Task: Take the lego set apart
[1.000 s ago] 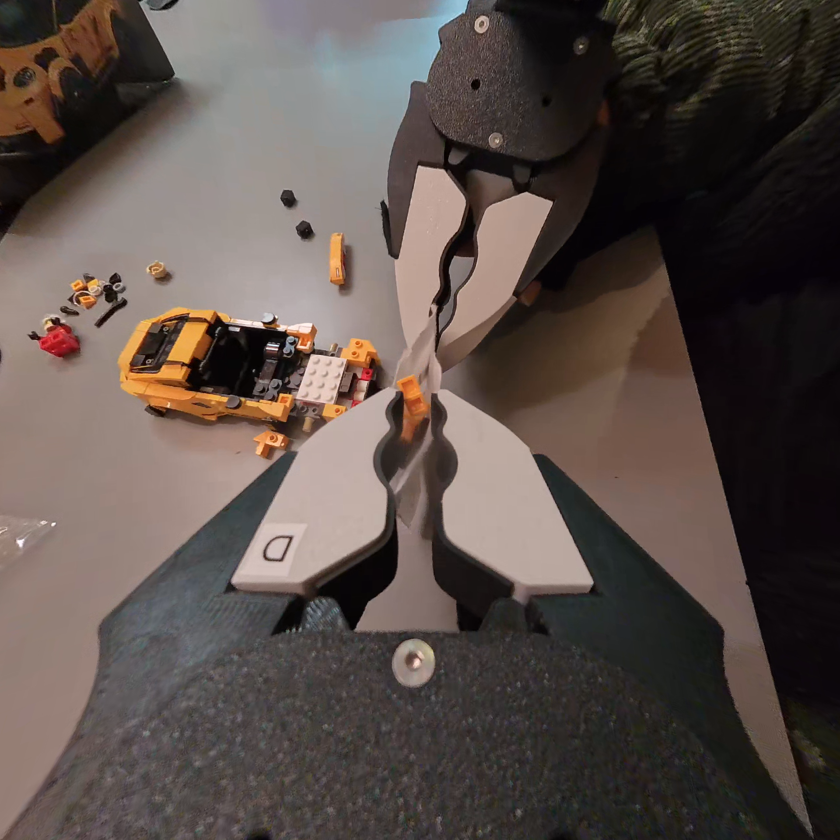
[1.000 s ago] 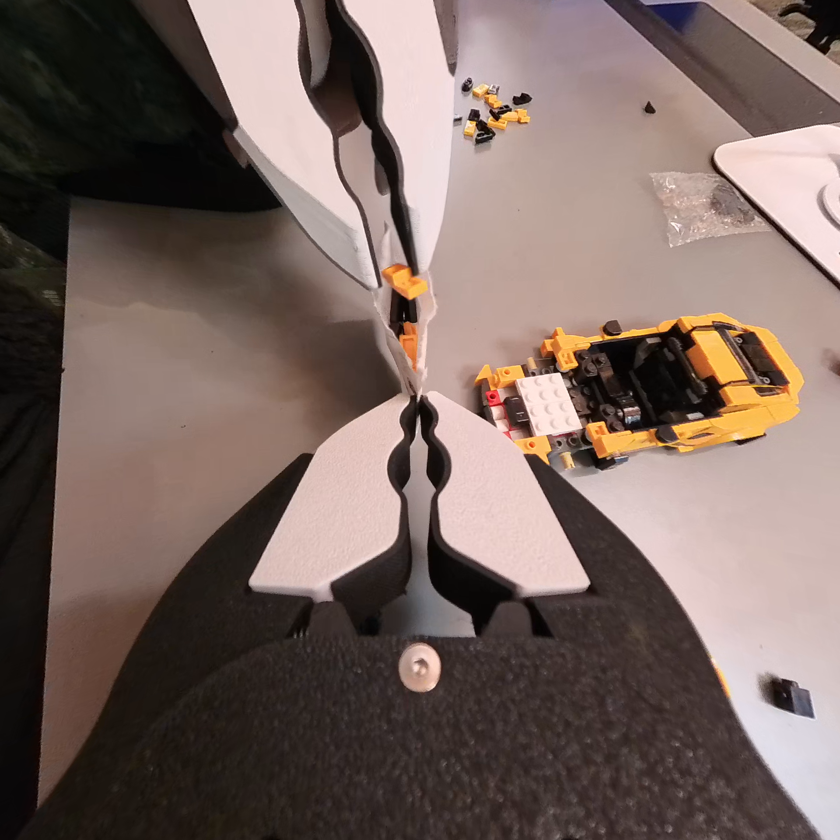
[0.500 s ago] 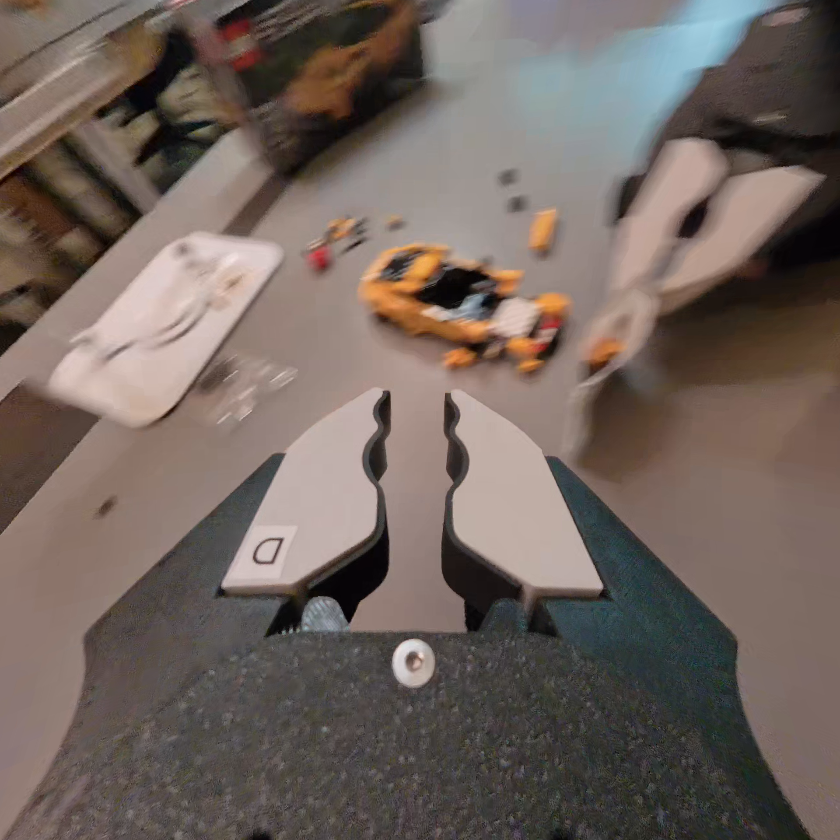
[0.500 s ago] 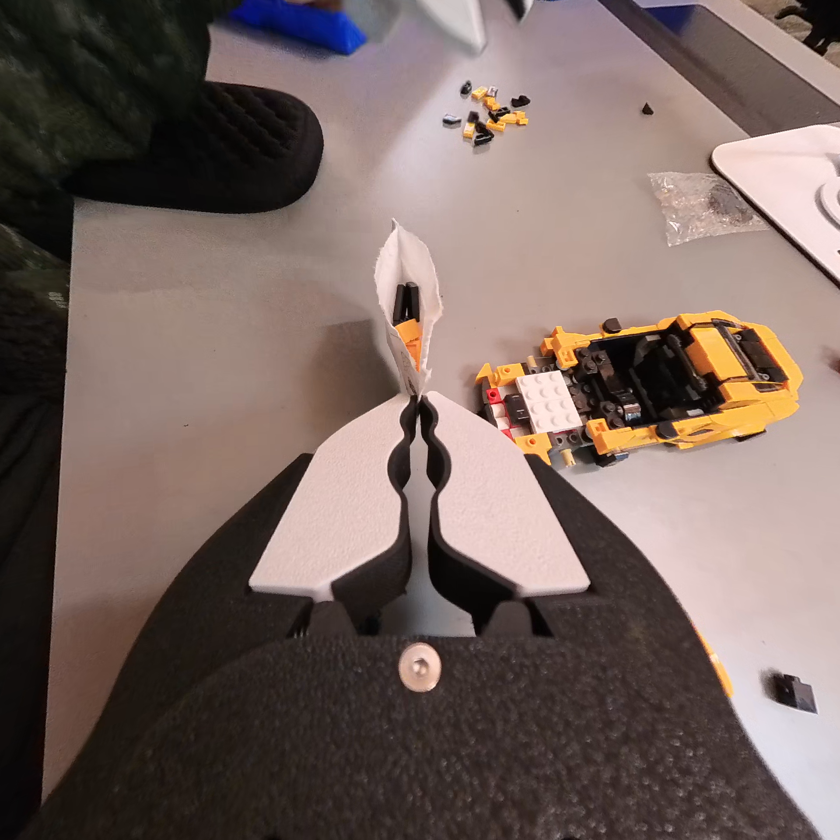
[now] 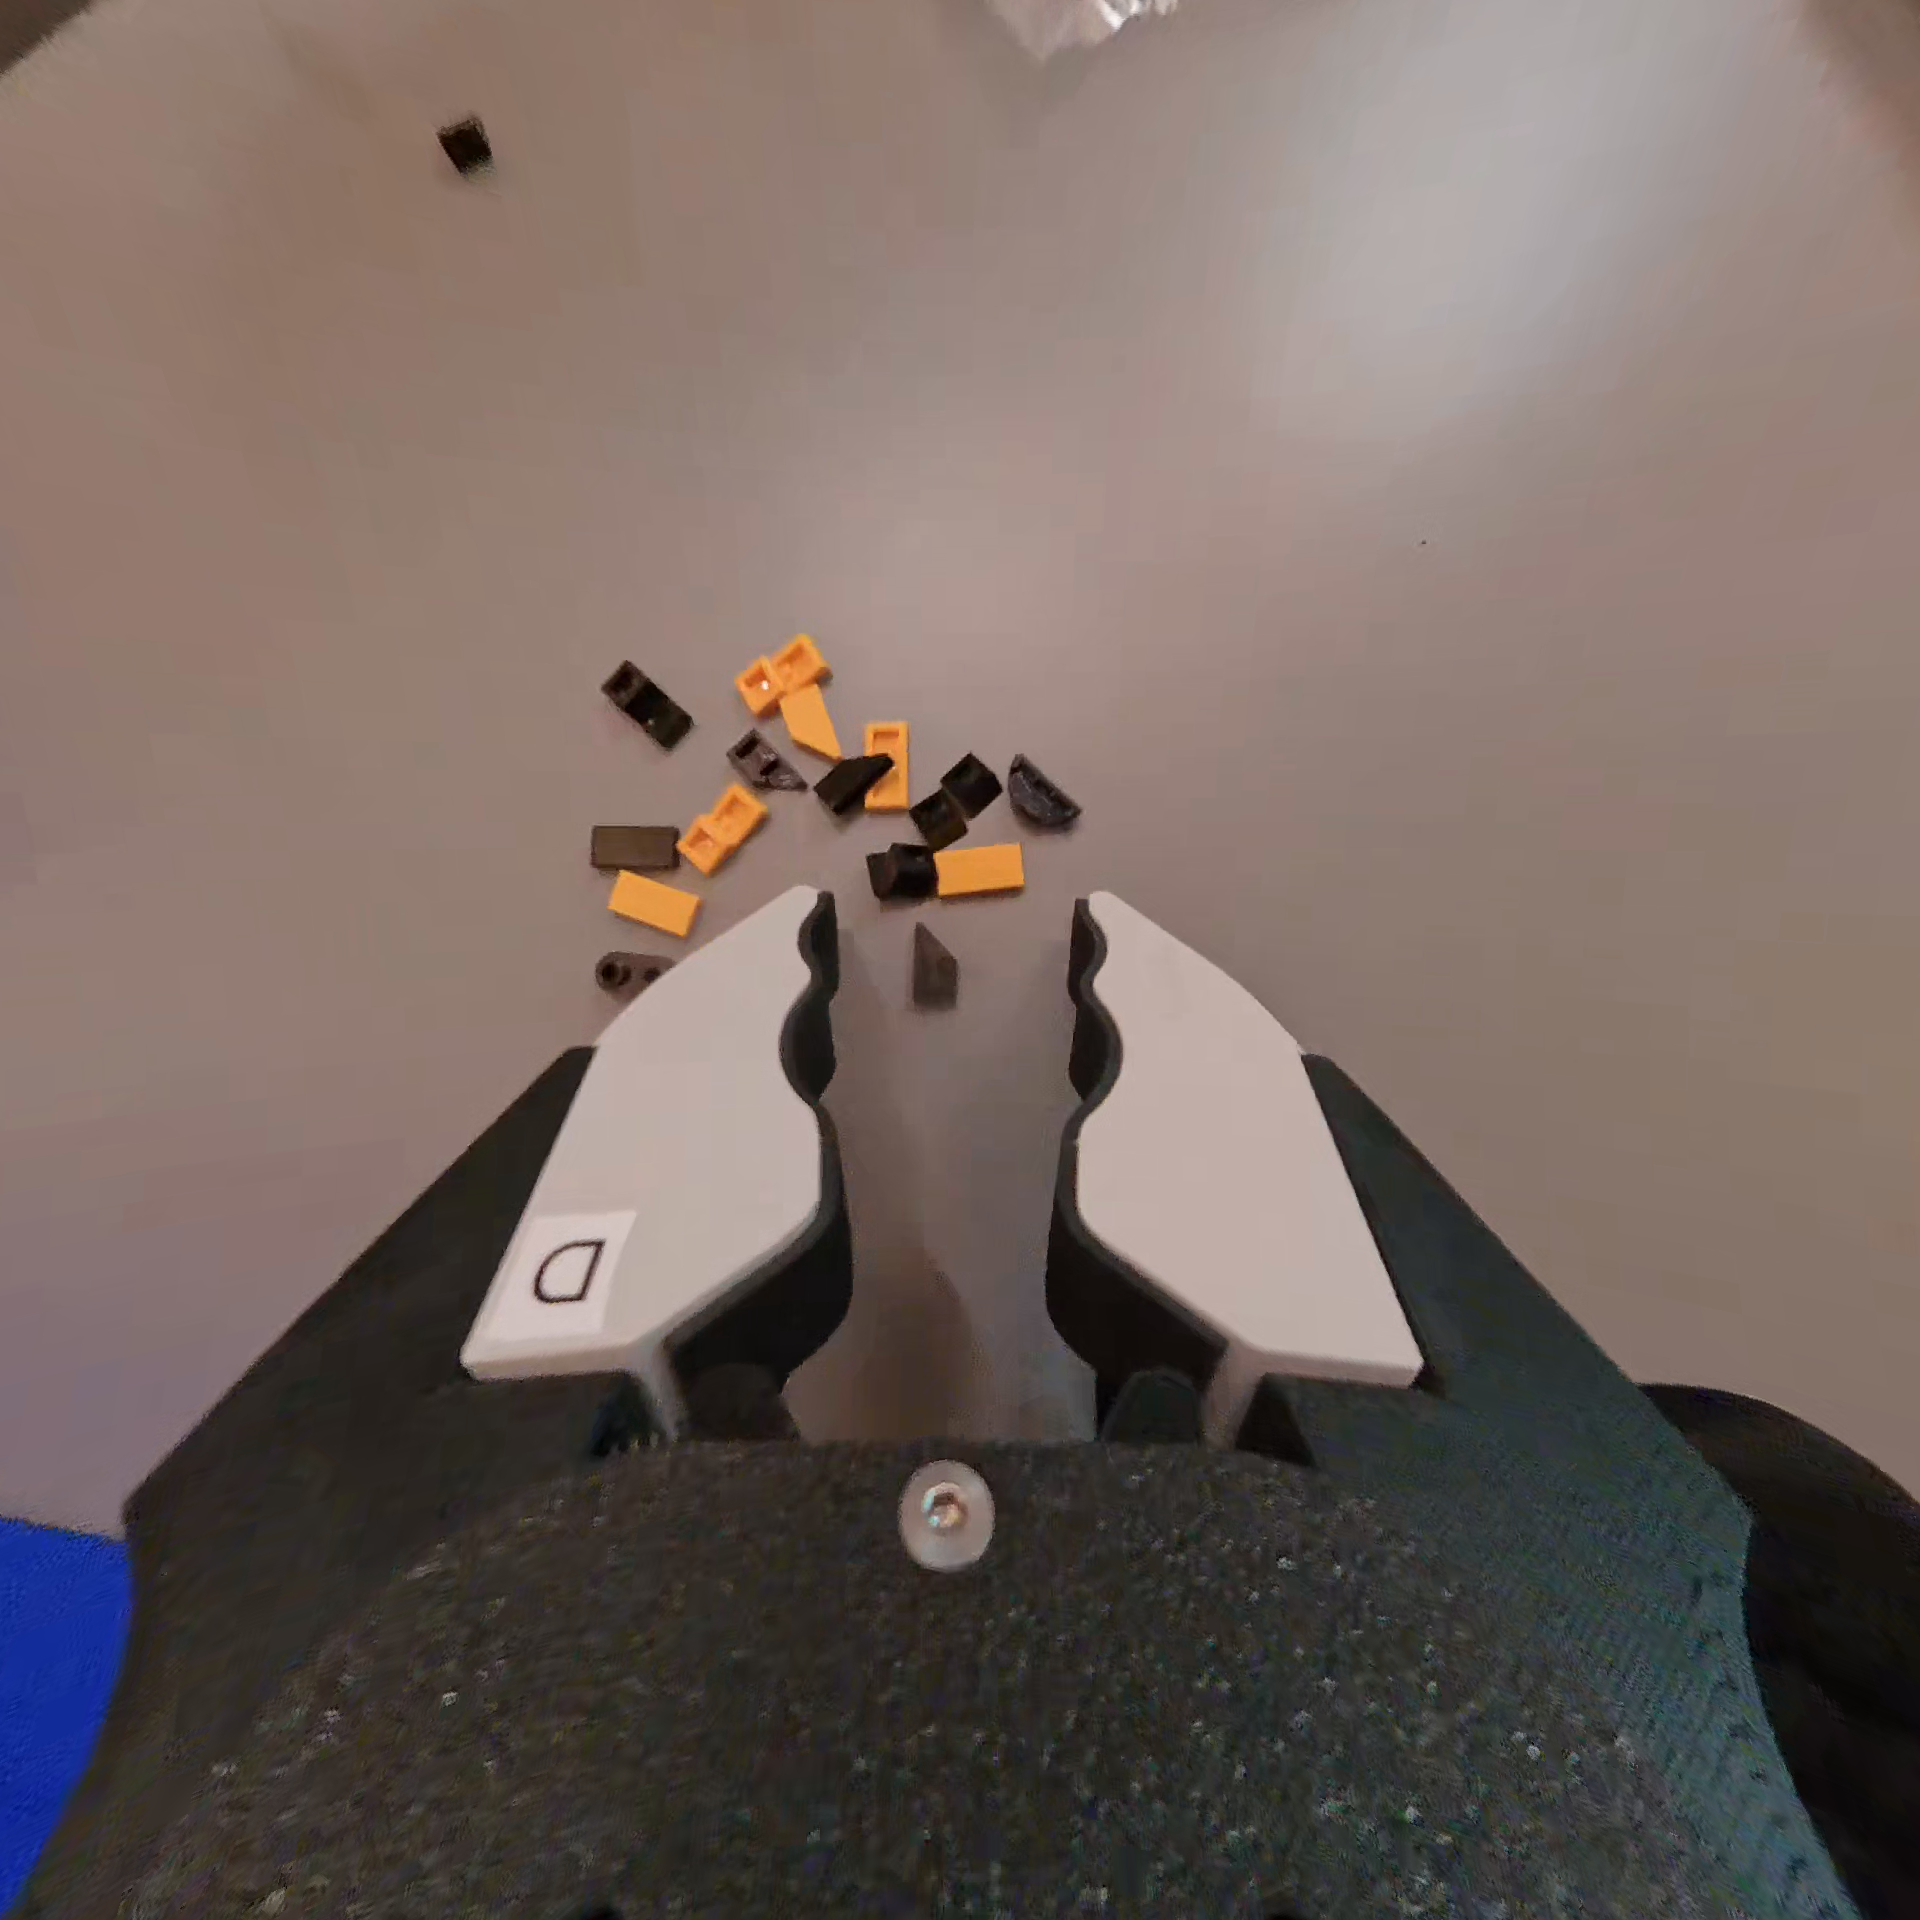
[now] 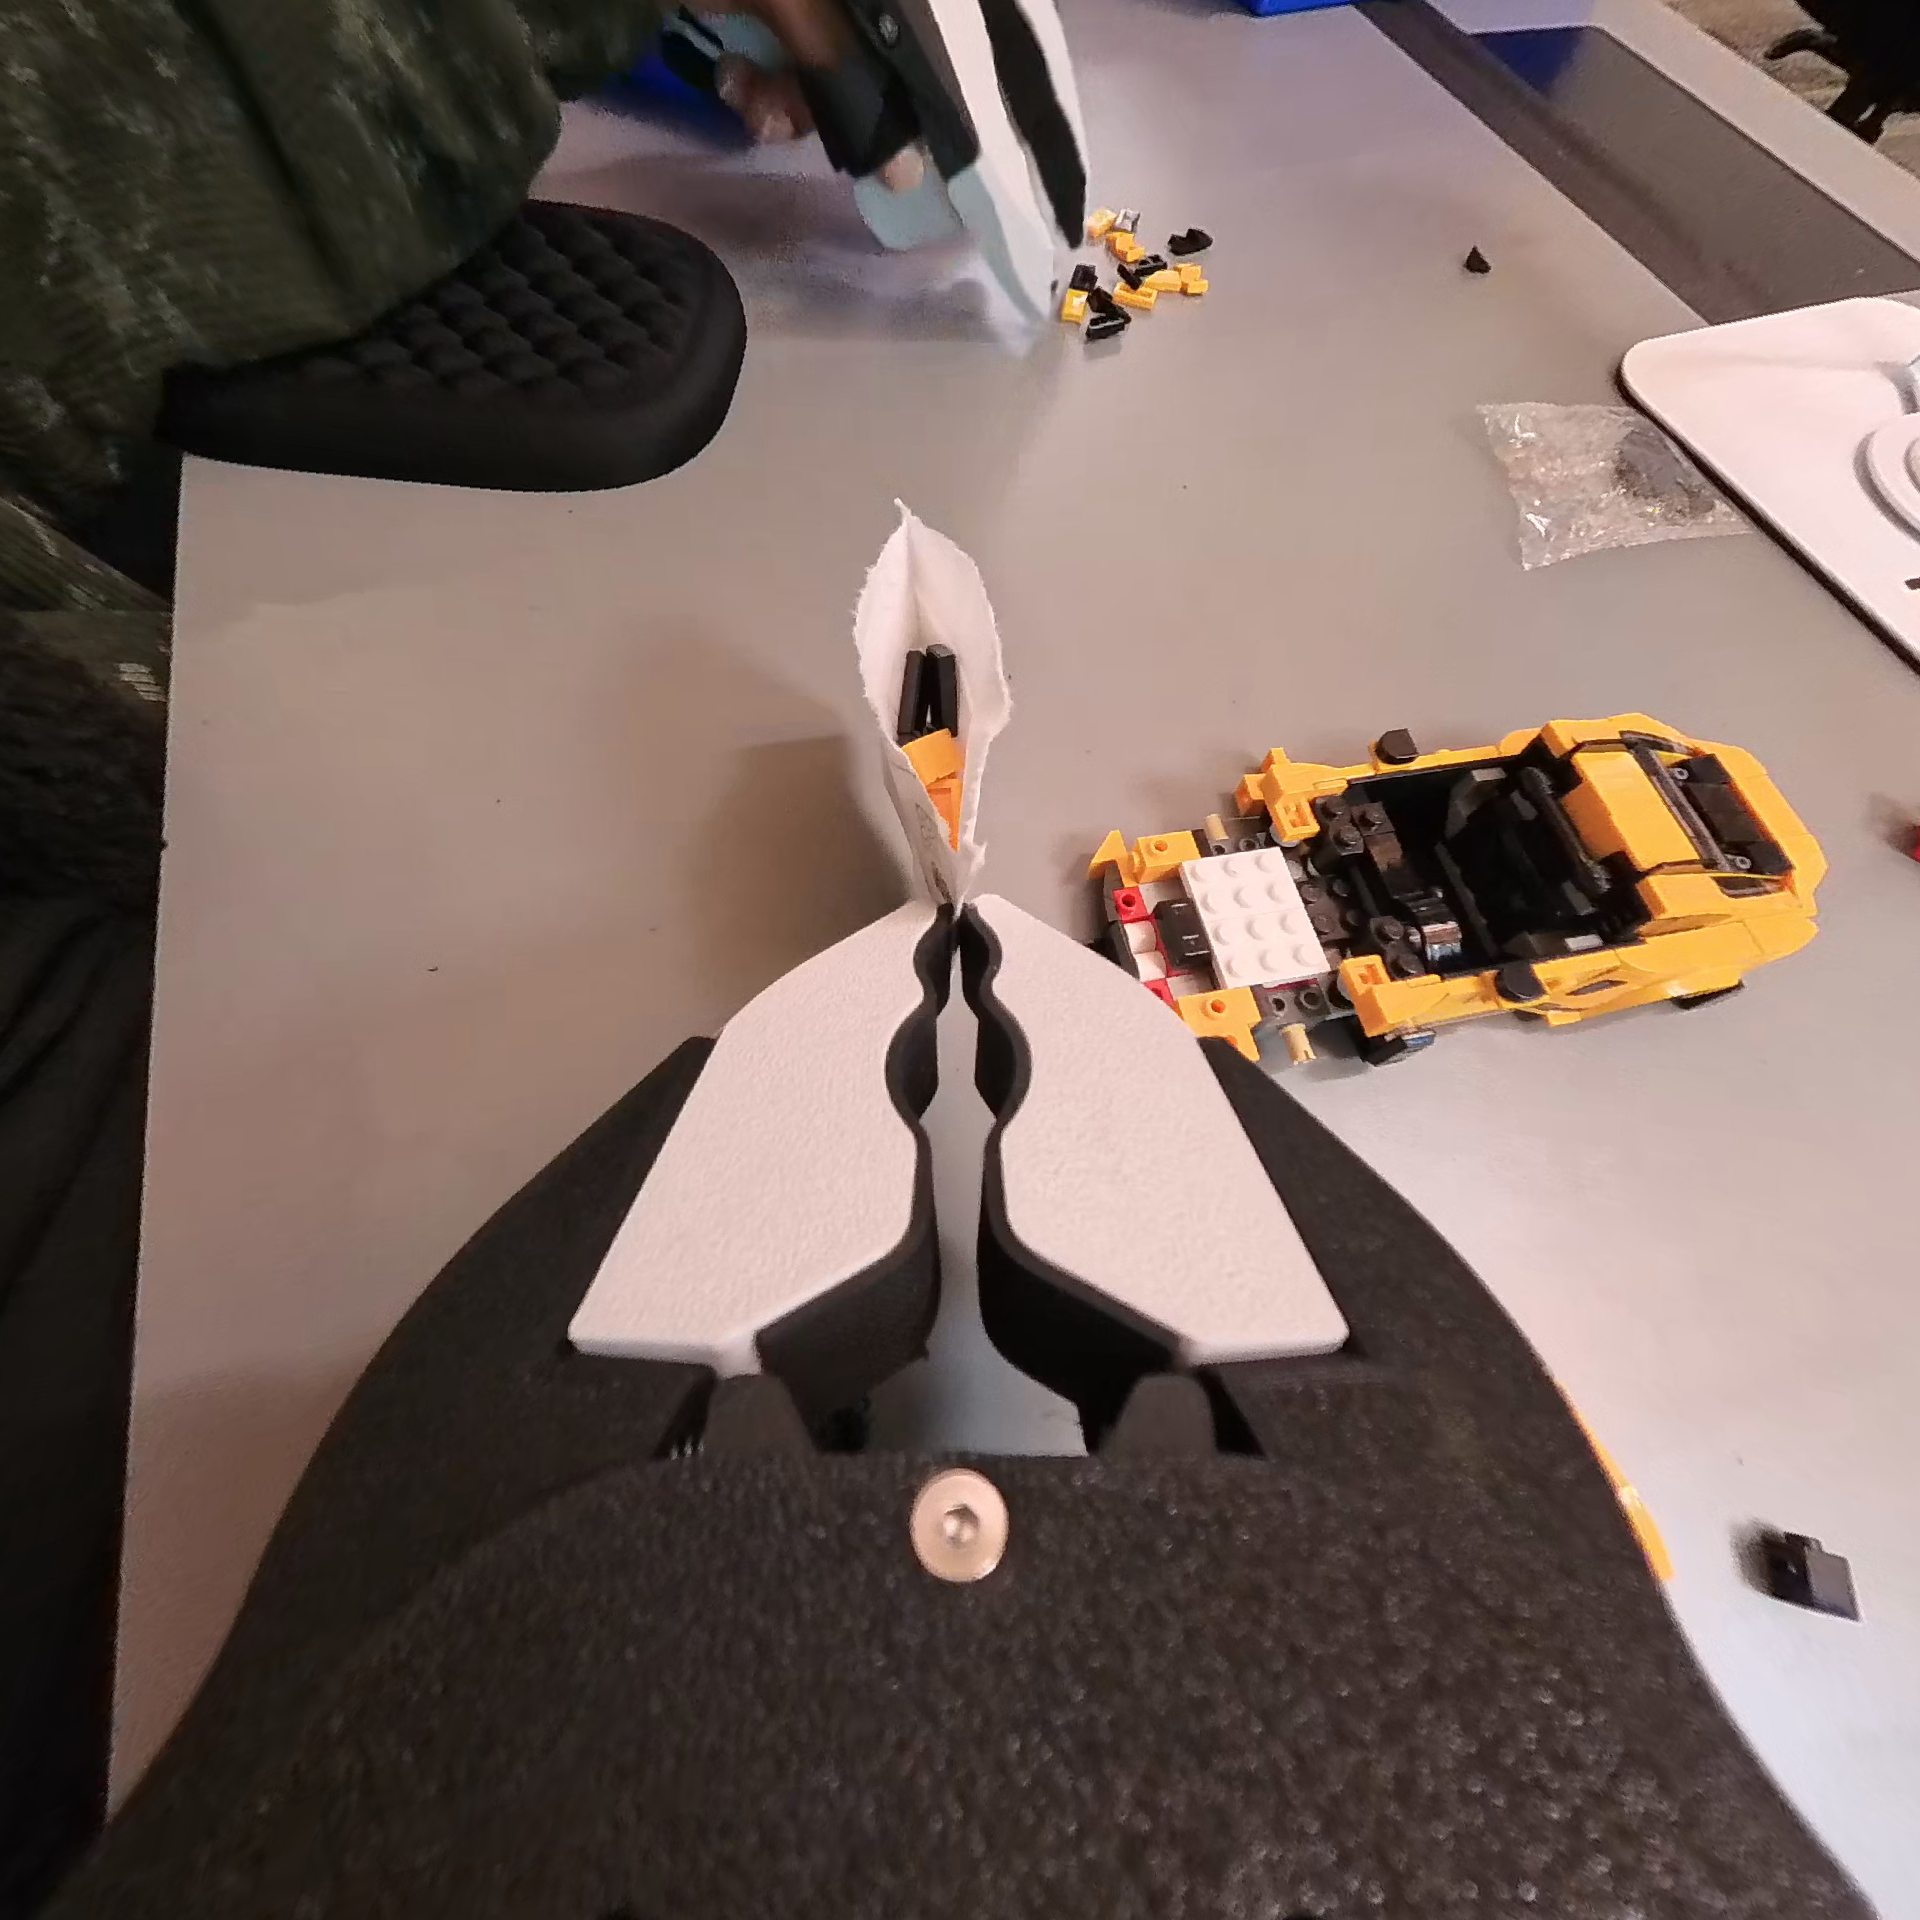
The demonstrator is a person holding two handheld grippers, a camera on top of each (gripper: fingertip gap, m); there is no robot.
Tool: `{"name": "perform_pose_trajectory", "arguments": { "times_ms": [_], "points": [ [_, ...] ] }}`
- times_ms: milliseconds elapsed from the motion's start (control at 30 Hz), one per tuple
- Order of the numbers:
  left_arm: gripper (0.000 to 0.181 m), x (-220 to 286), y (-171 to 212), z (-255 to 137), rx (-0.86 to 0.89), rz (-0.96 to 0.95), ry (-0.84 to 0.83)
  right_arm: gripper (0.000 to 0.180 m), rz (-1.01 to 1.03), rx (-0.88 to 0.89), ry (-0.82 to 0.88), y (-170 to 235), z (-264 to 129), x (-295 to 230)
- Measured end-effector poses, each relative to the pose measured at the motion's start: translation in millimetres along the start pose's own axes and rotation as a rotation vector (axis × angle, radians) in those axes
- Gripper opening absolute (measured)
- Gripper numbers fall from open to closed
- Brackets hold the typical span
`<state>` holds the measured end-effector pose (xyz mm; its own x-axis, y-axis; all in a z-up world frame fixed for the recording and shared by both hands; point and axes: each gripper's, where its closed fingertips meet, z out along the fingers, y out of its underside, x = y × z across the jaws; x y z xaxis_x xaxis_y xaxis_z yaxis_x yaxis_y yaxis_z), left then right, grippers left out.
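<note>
The left gripper (image 5: 948, 906) stood wide apart and held nothing, poised just over a scatter of small orange and black lego pieces (image 5: 821, 790) on the grey worktop (image 5: 1351, 520); 1 black wedge piece (image 5: 933, 968) lay between its fingers without touching either. A white sticker (image 5: 566, 1270) bearing a single letter sat on its left finger. The right gripper (image 6: 958, 907) was pinched tight on the lower tip of a small white paper bag (image 6: 935, 675), which stood upright with its torn mouth gaping and showed black and orange pieces inside. The partly stripped yellow lego car (image 6: 1475, 883) rested on the worktop just to the right of that gripper, its white plate and black interior exposed, apart from the bag. Bare worktop lay in front of and left of the bag, up to a black padded armrest (image 6: 468, 353) at the near left edge. Farther right lay a clear plastic bag (image 6: 1590, 478) and a white tray (image 6: 1766, 416) at the frame's edge, and 1 loose black piece (image 6: 1808, 1579) sat near the right gripper's body. A green sleeve (image 6: 260, 156) filled the upper left corner.
</note>
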<state>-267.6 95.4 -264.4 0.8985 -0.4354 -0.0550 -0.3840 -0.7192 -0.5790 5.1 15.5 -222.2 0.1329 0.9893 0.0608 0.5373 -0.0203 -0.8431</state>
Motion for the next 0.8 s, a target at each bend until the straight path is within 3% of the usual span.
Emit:
{"name": "perform_pose_trajectory", "arguments": {
  "times_ms": [300,500,800],
  "points": [
    [0.024,3.0,-4.0,7.8,0.034,-0.023,0.048,0.001,0.001,0.013,0.004,-1.7,-3.5,0.3],
    [0.023,6.5,-4.0,6.7,0.031,-0.002,0.059,0.001,0.002,0.013,0.004,-1.3,-3.4,0.3],
    [0.000,33.6,-34.7,-25.0,0.178,0.130,0.073,0.001,0.008,0.004,0.000,0.8,-1.5,0.8]
  ]
}}
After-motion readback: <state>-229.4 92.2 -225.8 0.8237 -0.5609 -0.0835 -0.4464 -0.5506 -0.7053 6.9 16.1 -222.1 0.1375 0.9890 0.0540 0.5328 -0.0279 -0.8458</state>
